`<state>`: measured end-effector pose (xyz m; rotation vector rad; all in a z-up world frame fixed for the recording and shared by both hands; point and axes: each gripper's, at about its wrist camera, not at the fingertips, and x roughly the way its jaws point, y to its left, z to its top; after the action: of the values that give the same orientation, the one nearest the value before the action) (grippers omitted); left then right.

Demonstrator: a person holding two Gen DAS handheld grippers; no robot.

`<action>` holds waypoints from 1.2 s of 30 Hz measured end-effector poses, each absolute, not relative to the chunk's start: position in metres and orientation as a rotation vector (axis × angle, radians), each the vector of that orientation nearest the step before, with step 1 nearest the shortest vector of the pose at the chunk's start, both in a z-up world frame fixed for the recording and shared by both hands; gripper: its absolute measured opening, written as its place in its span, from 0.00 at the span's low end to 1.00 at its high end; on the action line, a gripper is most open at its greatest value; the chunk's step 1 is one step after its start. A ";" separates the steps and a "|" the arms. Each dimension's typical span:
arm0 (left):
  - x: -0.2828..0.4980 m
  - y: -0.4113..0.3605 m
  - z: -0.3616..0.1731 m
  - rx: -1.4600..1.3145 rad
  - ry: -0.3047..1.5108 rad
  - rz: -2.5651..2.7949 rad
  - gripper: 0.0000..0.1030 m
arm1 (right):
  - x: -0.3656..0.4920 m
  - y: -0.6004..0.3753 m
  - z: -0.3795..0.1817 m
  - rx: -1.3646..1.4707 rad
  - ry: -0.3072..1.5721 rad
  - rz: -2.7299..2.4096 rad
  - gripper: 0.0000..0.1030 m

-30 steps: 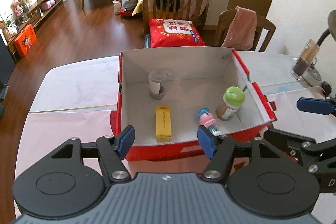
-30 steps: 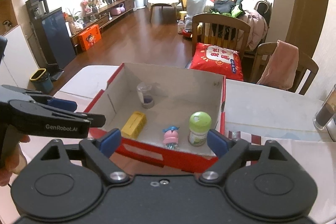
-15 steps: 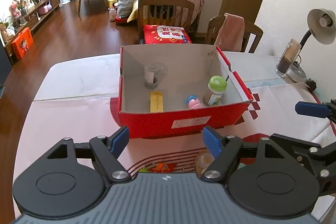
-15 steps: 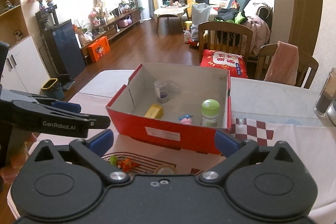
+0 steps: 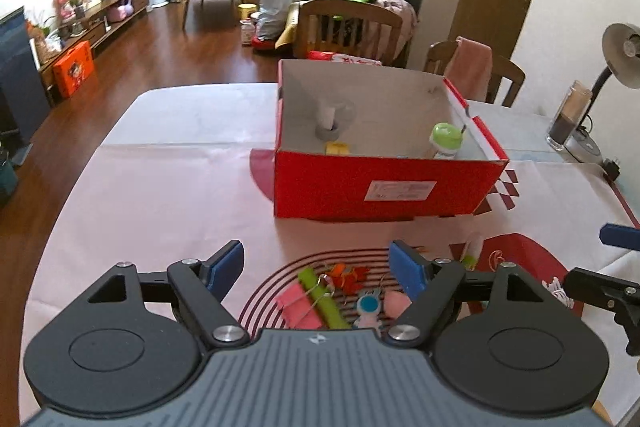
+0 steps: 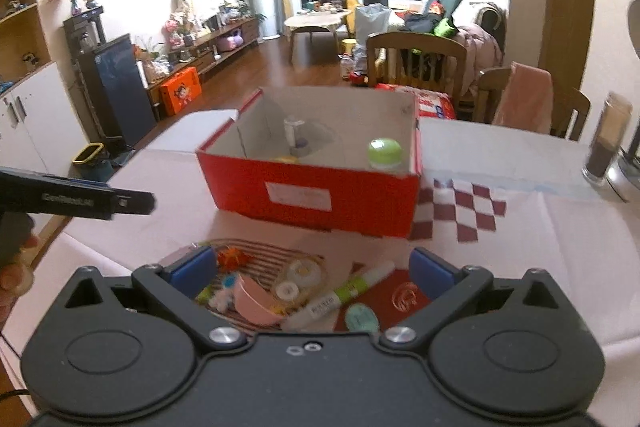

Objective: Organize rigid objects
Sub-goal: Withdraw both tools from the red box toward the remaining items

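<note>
A red cardboard box (image 5: 380, 187) (image 6: 312, 195) stands open on the table, holding a green-capped bottle (image 5: 446, 139) (image 6: 384, 155), a yellow block (image 5: 338, 148) and a clear cup (image 5: 332, 119). Small loose items lie in front of it: a pink and green clip (image 5: 308, 299), an astronaut figure (image 5: 368, 305), a pink dish (image 6: 252, 301), a tape roller (image 6: 296, 279) and a green-white marker (image 6: 352, 291). My left gripper (image 5: 316, 263) hovers over these with its jaws opening and nothing gripped. My right gripper (image 6: 311, 267) is wide open above the same pile, empty.
A desk lamp (image 5: 622, 55) and a dark-filled glass jar (image 5: 568, 119) (image 6: 606, 143) stand at the table's far right. Wooden chairs (image 5: 348, 27) sit behind the table. The patterned tablecloth (image 6: 464, 211) covers the near side.
Both grippers pulled back from over the box toward the near side of the table and lowered; the loose items came into view between their fingers. Both jaws spread wider.
</note>
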<state>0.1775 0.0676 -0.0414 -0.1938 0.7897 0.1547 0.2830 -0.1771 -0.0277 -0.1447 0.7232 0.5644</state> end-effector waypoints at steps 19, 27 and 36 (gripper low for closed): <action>0.169 0.071 -0.120 -0.197 0.889 0.221 0.77 | 0.296 -0.184 -0.096 -0.211 0.831 0.518 0.84; 0.176 0.072 -0.141 -0.206 0.918 0.217 0.77 | 0.308 -0.178 -0.114 -0.234 0.880 0.532 0.71; 0.188 0.083 -0.158 -0.273 0.952 0.243 0.77 | 0.318 -0.172 -0.124 -0.256 0.905 0.547 0.59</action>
<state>0.1878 0.0827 -0.1584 -0.2726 0.9525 0.2431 0.3181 -0.1722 -0.1242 -0.2564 0.9046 0.5473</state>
